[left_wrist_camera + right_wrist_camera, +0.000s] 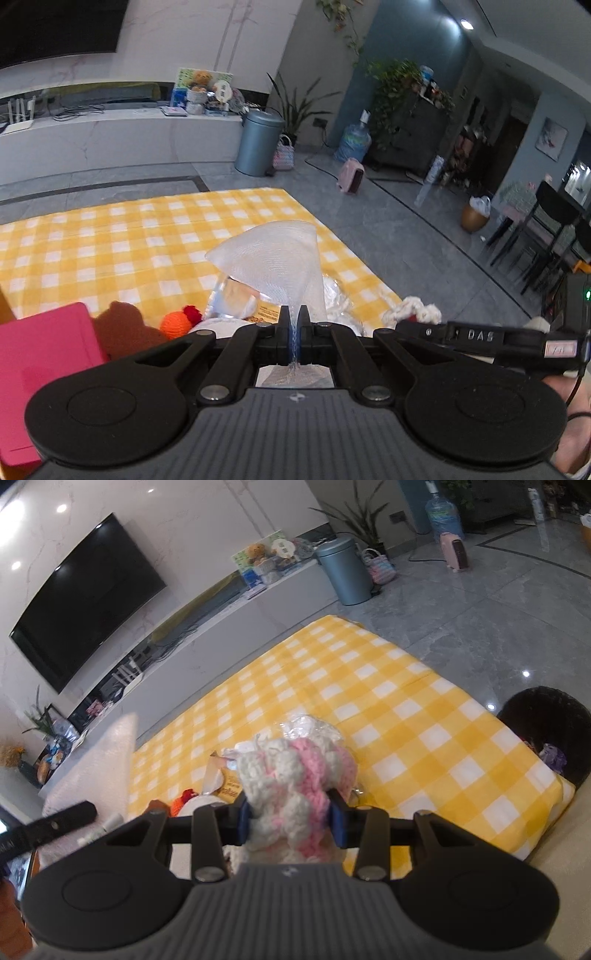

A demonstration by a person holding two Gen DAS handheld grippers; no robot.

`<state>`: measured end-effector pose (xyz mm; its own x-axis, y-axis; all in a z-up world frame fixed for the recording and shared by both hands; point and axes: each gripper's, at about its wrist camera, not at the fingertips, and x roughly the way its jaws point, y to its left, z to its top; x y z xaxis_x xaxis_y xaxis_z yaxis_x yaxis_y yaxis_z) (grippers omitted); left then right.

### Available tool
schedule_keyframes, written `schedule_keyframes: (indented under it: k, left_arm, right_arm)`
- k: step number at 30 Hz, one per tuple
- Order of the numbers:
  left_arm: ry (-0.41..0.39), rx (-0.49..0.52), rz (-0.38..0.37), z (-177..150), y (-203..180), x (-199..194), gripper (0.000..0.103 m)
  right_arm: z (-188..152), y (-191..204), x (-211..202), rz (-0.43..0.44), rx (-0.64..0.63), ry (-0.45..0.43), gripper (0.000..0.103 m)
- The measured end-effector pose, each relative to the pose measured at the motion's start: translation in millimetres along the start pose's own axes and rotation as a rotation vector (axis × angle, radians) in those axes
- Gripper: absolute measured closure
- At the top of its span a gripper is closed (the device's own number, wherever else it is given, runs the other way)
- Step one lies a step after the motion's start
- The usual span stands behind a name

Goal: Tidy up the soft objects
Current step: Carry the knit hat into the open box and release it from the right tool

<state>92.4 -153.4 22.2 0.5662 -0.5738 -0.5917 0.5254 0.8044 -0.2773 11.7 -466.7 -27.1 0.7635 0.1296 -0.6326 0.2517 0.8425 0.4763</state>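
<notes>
My left gripper is shut on the edge of a white mesh bag, which fans open above the yellow checked cloth. The bag also shows at the left of the right wrist view. My right gripper is shut on a pink and white crocheted toy, held above the cloth. Its white yarn shows beside the right gripper's body in the left wrist view. A brown knitted bear, an orange knitted toy and clear plastic packets lie under the bag.
A pink box stands at the left. A black waste bin stands off the cloth's right edge. A blue-grey pedal bin, a white TV bench and dark chairs stand farther off on the grey floor.
</notes>
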Motion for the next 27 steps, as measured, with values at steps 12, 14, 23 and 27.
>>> schedule_keyframes:
  k: [12,14,23,27]
  left_arm:
    - [-0.147,-0.136,0.152,-14,48,-121,0.101]
    - [-0.195,-0.196,0.213,-20,65,-147,0.101]
    - [-0.191,-0.331,0.453,-78,154,-190,0.101]
    - [-0.141,-0.323,0.443,-100,184,-183,0.101]
  right_arm:
    - [-10,65,-49,0.272,-0.109,-0.072,0.062]
    - [-12,85,-62,0.329,-0.112,-0.094,0.062]
    - [-50,227,-108,0.459,-0.325,-0.156,0.062]
    - [-78,280,-96,0.502,-0.410,-0.092,0.062]
